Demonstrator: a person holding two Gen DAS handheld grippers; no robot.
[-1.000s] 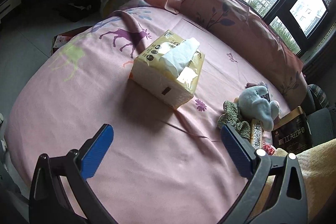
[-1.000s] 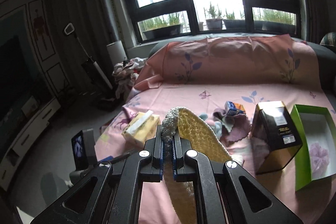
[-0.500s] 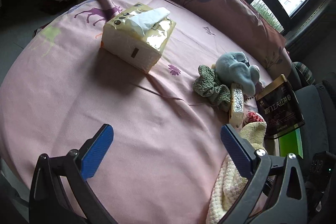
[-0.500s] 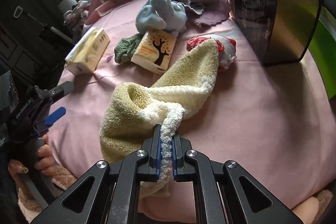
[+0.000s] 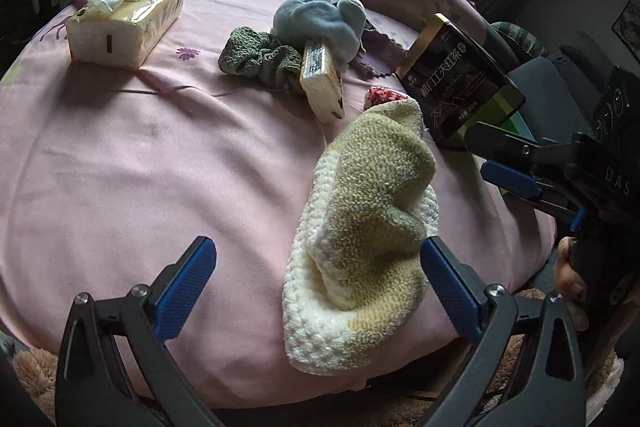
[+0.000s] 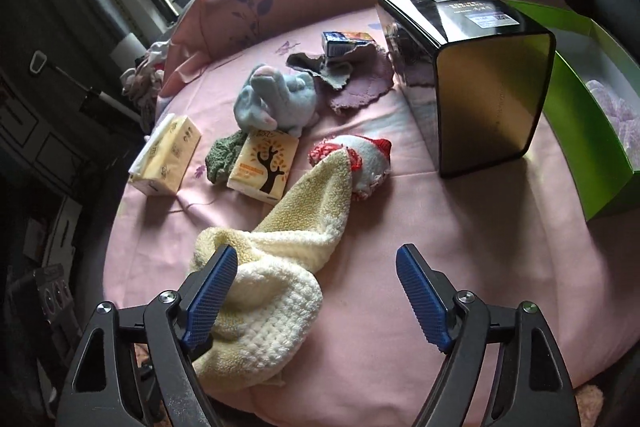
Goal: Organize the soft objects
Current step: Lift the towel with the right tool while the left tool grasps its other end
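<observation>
- Right wrist view shows the pink cloth-covered table (image 6: 460,251) carrying everything; the green box (image 6: 576,131) sits open at 3 o'clock, a pale purple soft thing already inside it.
- Next in size, the black-and-gold tin (image 6: 476,75) stands at 1 o'clock, just left of the green box.
- Lying crumpled at 7 o'clock near the table's front edge, the yellow towel (image 6: 288,247) rests free, its far corner draped on the red-and-white plush (image 6: 368,159).
- Other soft things cluster at 11 o'clock: the blue plush elephant (image 6: 276,99), the green knit cloth (image 6: 222,157) and the purple rag (image 6: 360,83), with two tissue packs among them.
- Both tools are released: the right gripper (image 6: 316,287) has its jaws spread wide, the left pad beside the towel, nothing pinched; the left gripper (image 5: 316,283) is likewise spread, straddling the towel's near end in the left wrist view.
- My judgement: the step in hand is tidying the towel. The next move calls for each gripper to pinch a separate edge, so it can be spread or folded without dragging the plush.
</observation>
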